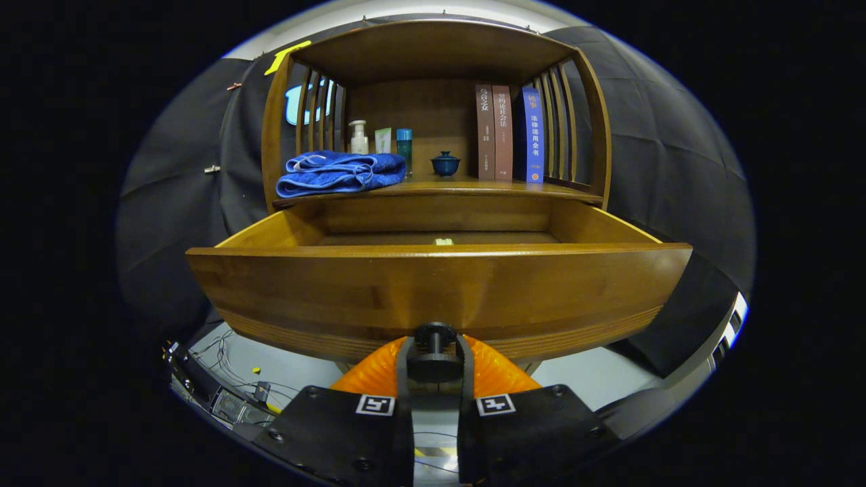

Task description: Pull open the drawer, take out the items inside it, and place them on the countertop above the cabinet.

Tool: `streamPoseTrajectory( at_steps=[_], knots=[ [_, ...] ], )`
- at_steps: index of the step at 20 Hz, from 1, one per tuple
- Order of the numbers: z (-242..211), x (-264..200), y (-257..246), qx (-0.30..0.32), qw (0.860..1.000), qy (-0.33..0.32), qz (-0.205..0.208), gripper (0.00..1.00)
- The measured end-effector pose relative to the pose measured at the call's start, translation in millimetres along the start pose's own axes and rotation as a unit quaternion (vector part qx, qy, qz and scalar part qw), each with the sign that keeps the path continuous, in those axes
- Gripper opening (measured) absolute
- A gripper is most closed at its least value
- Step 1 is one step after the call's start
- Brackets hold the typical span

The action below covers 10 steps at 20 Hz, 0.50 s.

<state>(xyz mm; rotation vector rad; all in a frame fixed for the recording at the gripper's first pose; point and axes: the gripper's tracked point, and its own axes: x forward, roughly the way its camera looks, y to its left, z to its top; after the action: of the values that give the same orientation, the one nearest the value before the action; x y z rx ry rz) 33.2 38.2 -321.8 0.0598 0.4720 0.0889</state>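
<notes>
Two fingers of the gripper [434, 352] sit on either side of the dark round knob [434, 337] on the drawer [433, 294] front, jaws clenched on it. The drawer stands pulled well out from the wooden cabinet [436, 61]. Deep inside it, near the back wall, lies a small pale item [443, 241], too small to tell what it is. On the desk [473, 190] above the drawer rest a folded blue towel [338, 172], a pump bottle [358, 138], a teal bottle [404, 150], a lidded blue cup [445, 164] and three upright books [509, 132].
</notes>
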Motion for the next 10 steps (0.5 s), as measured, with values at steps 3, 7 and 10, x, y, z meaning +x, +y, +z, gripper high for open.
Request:
streamPoseTrajectory(
  at_steps=[3,7,10],
  knots=[
    [0,0,0,-0.008,1.000,-0.004,-0.002,0.29],
    [-1,0,0,-0.012,1.000,0.002,-0.004,0.34],
    [9,-8,0,0.008,1.000,0.005,0.003,0.48]
  ],
)
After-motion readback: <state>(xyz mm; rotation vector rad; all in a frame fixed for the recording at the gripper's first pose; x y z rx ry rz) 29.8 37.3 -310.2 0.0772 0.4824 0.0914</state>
